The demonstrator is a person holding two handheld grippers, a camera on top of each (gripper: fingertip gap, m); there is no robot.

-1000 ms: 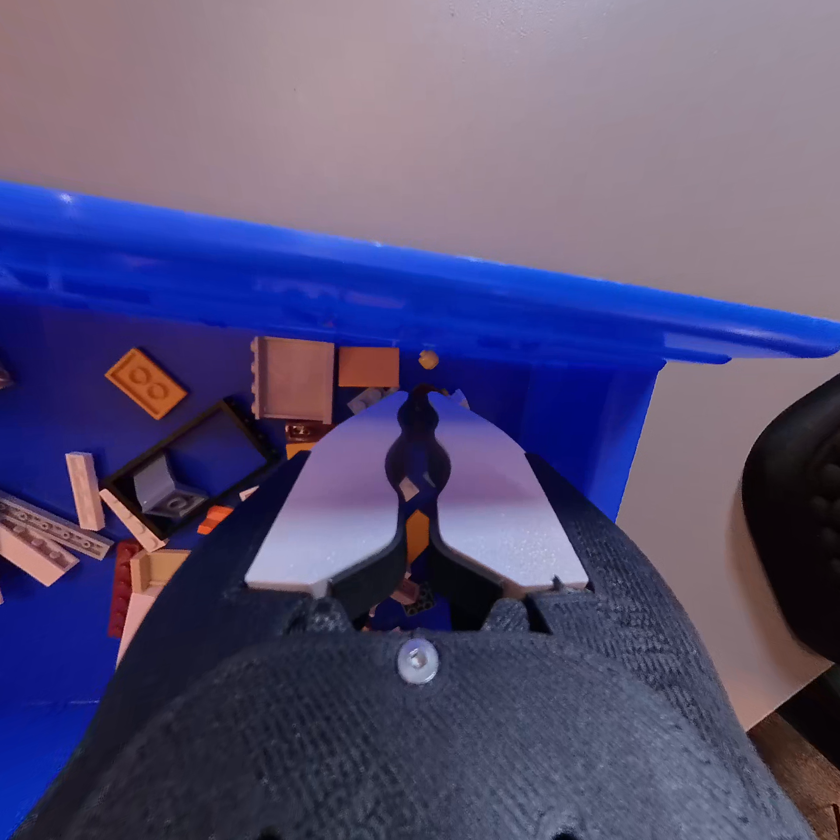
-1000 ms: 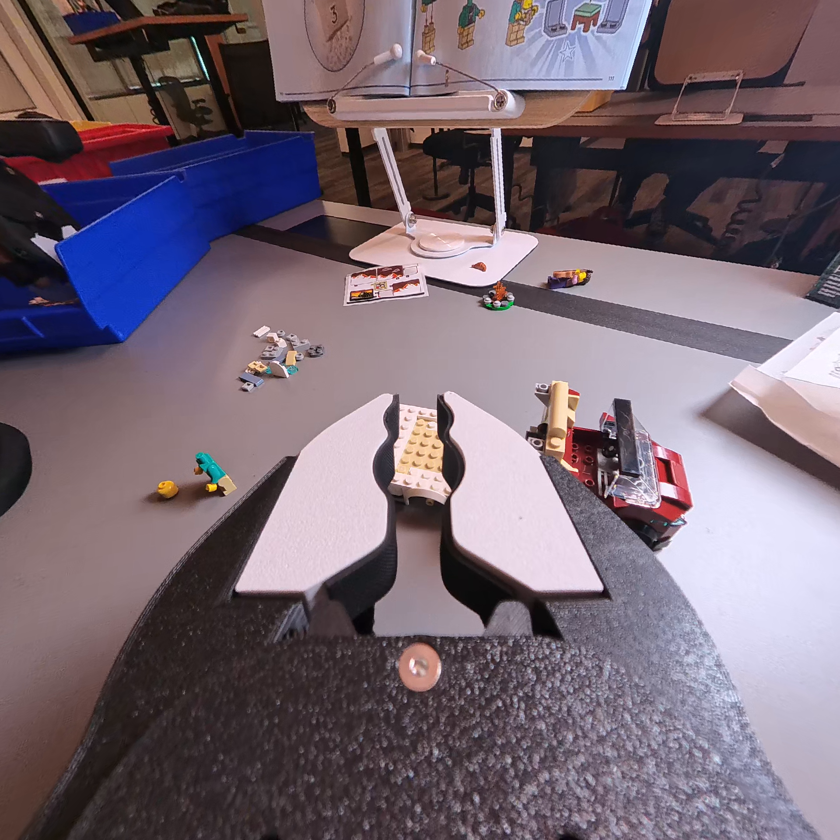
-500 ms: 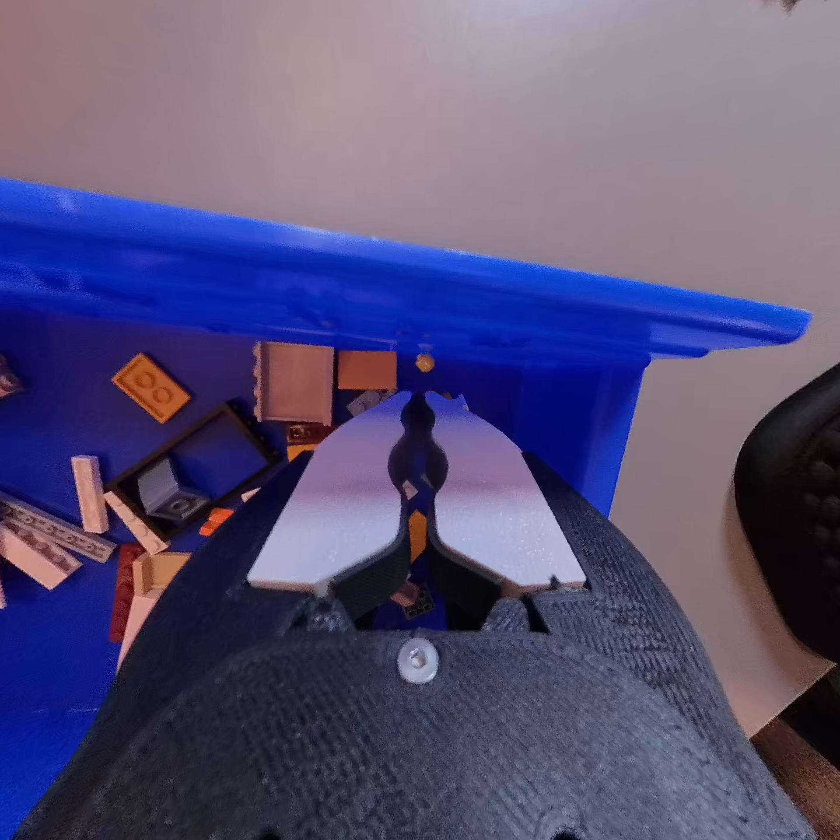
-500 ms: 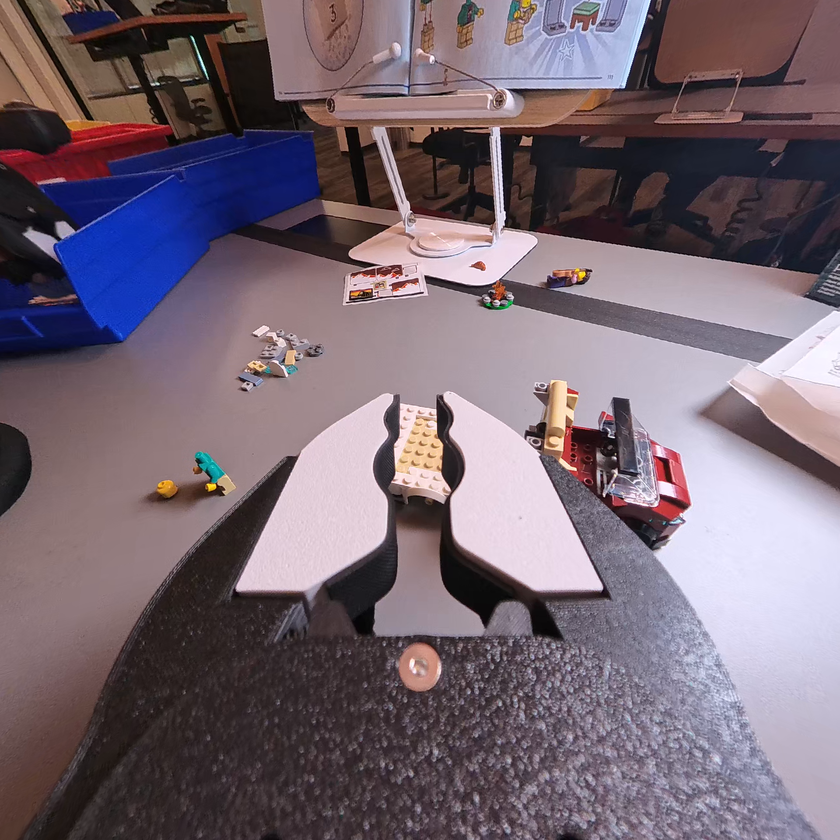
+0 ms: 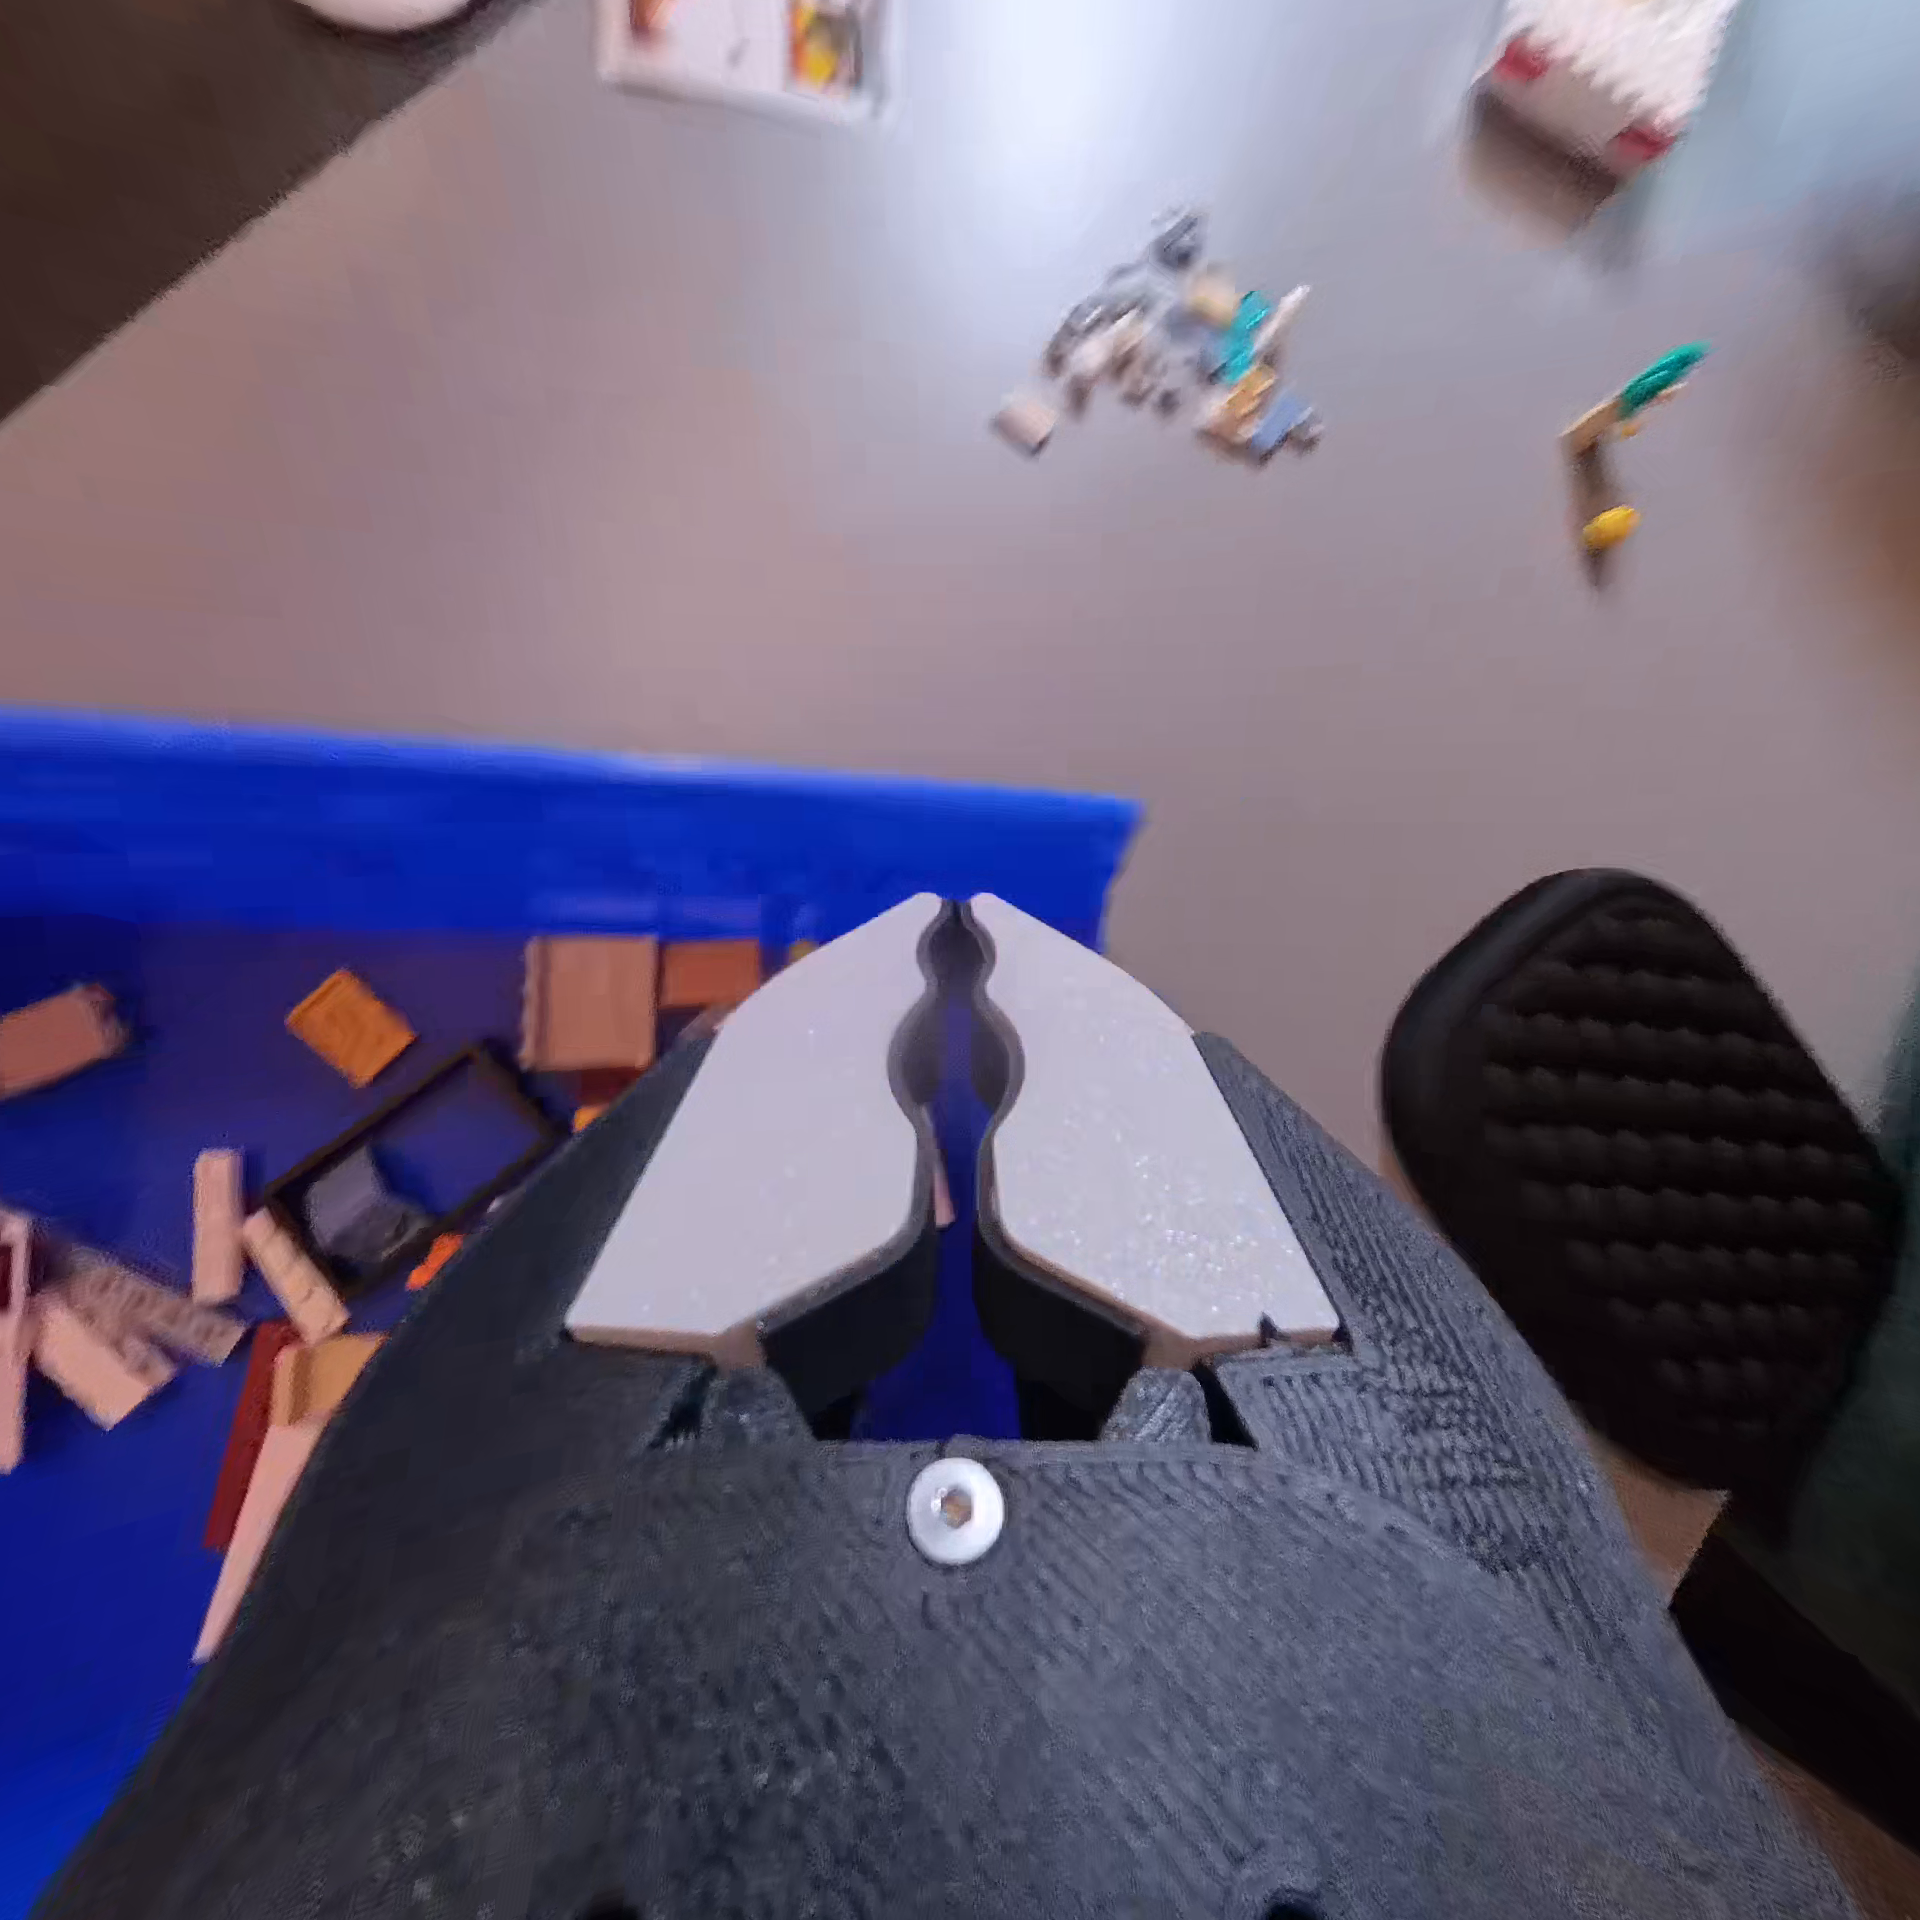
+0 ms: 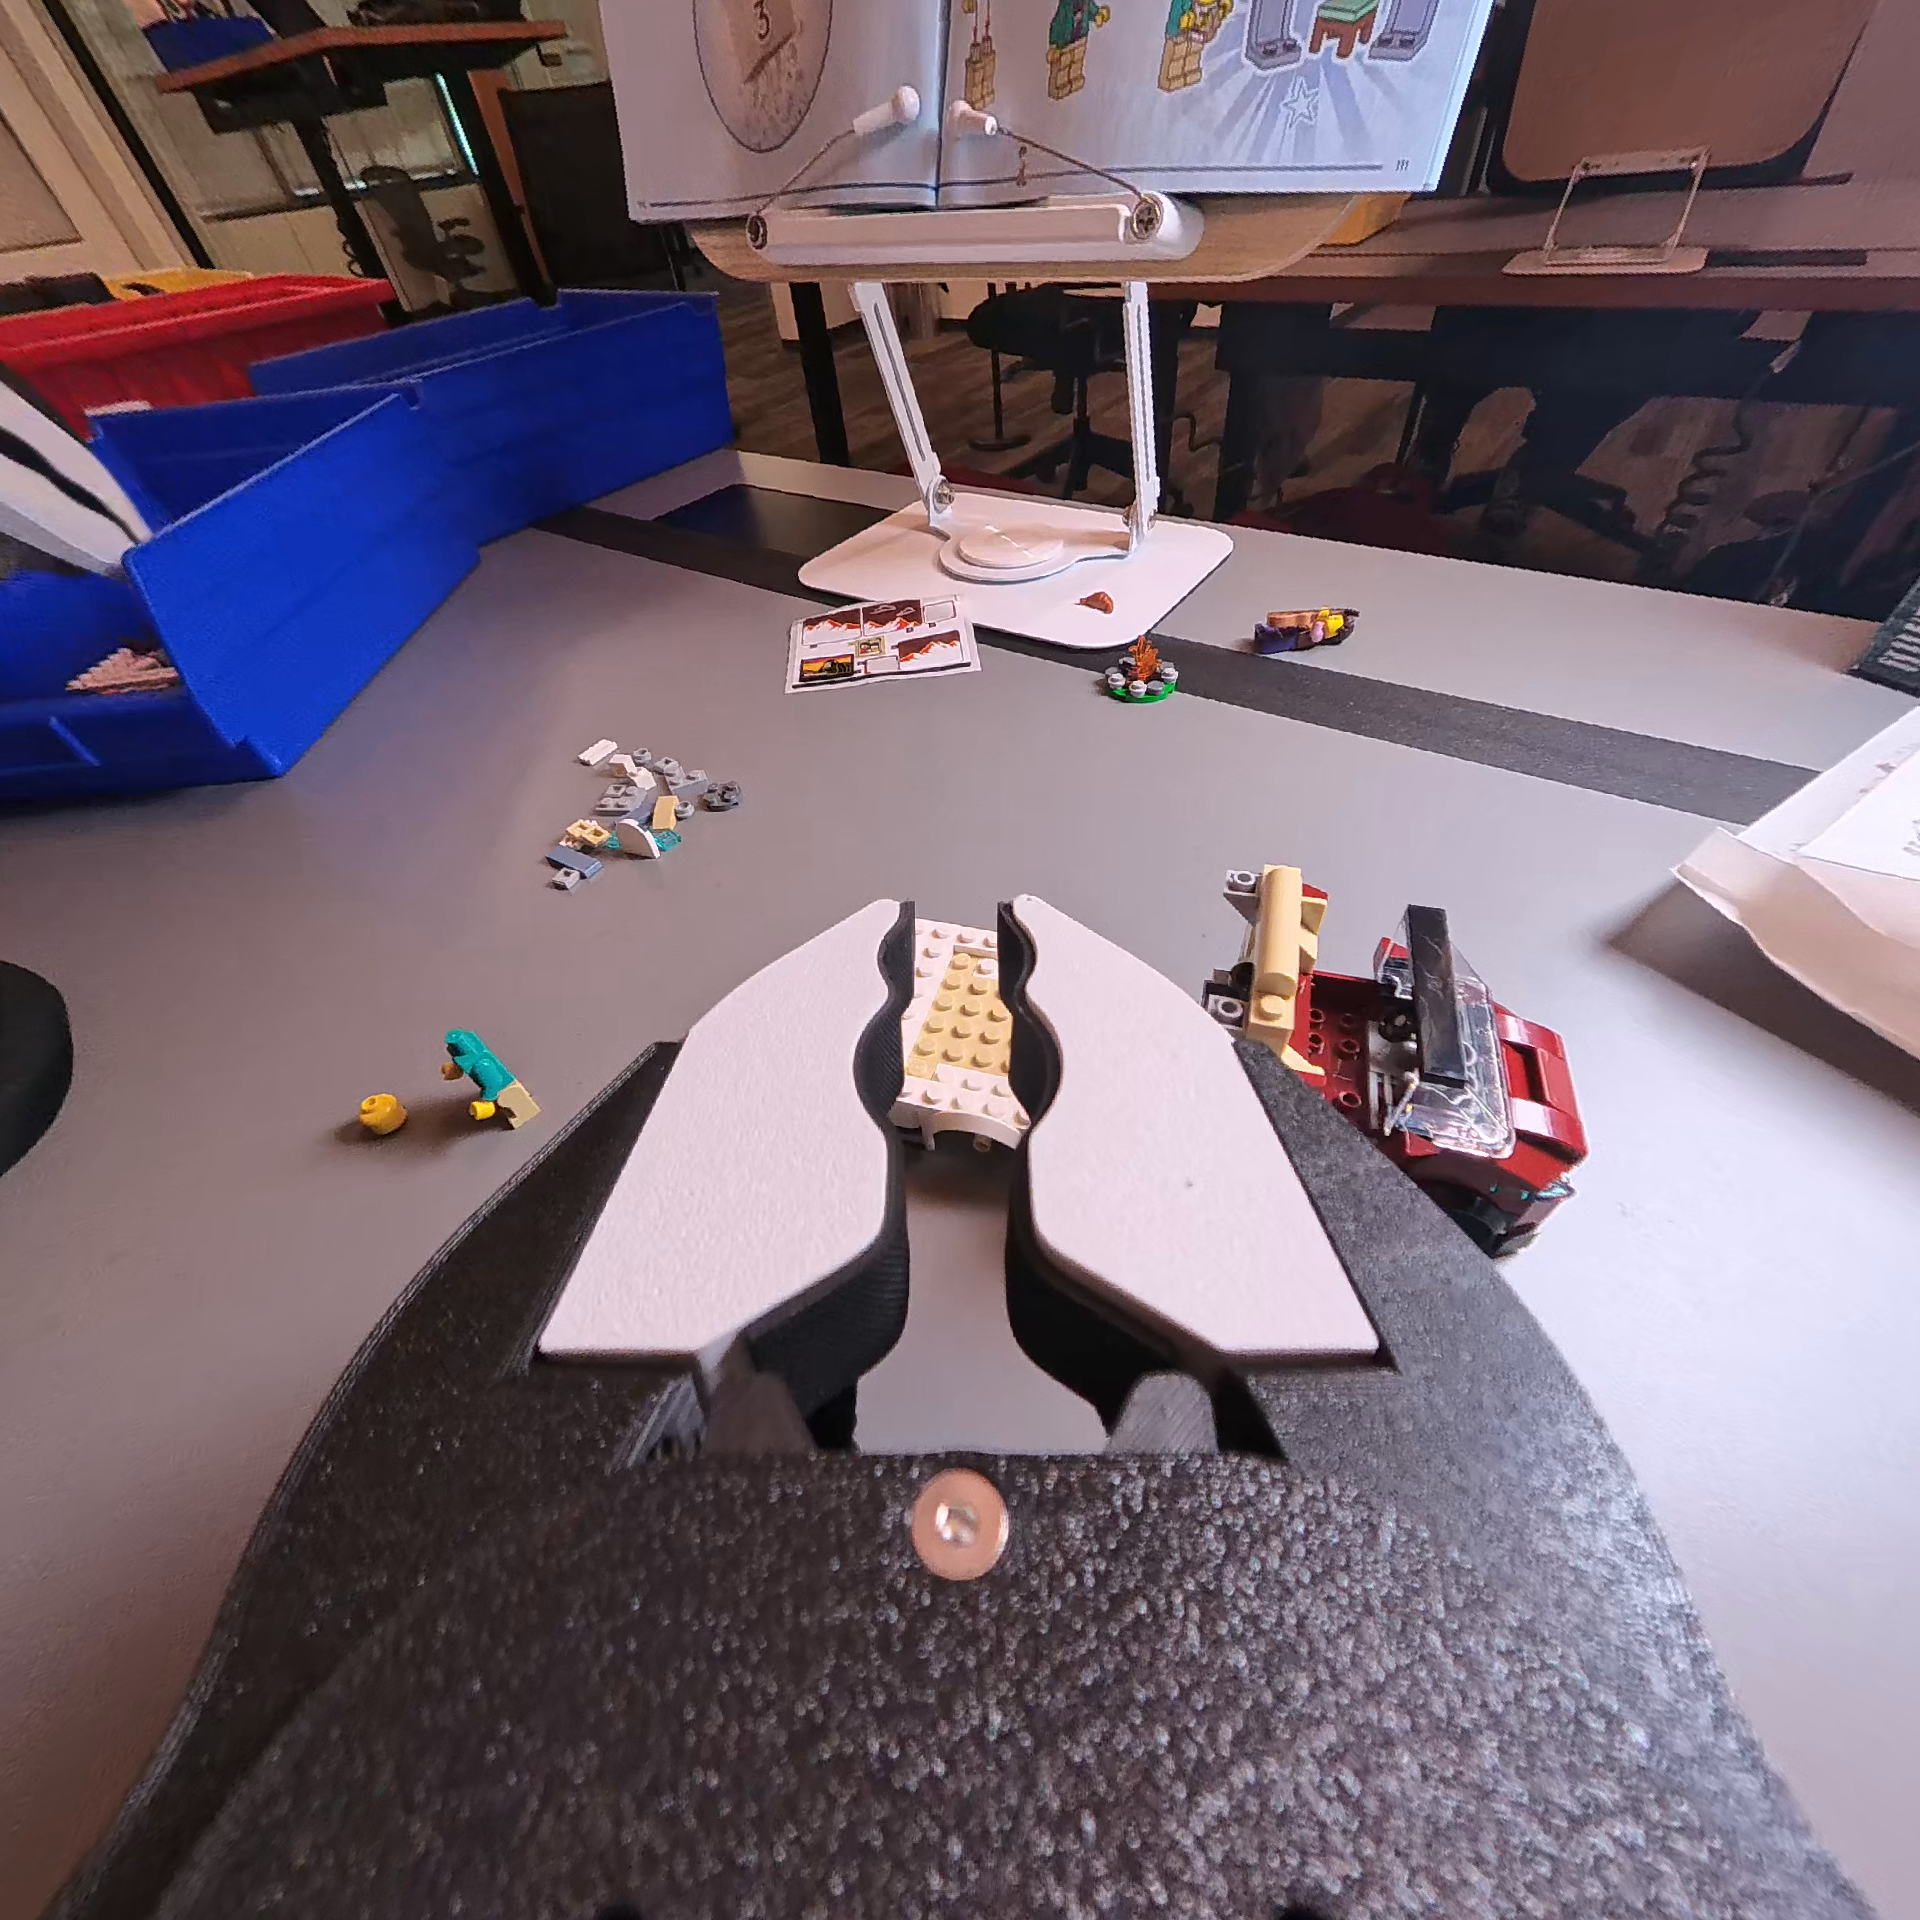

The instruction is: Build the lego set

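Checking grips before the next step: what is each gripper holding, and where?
Right gripper: white-and-tan plate assembly, pinched by its long sides. Left gripper: shut, nothing visible.

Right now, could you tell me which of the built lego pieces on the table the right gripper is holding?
The white and tan studded plate, clamped between the right gripper's fingers. The dark red truck sits loose on the table beside it.

A: Where's the white-and-tan studded plate assembly (image 6: 961, 1023)?

B: Pinched flat, studs up, between the right tool (image 6: 954, 914) tips, just beside the dark-red brick truck with a clear windshield (image 6: 1439, 1070) on the grey tabletop (image 6: 312, 935).

A: And the loose parts?

B: A small grey-and-teal pile (image 6: 639, 810) sits well apart; tan, orange and grey bricks (image 5: 343, 1132) lie jumbled (blurred) in the blue plastic bin (image 5: 520, 831).
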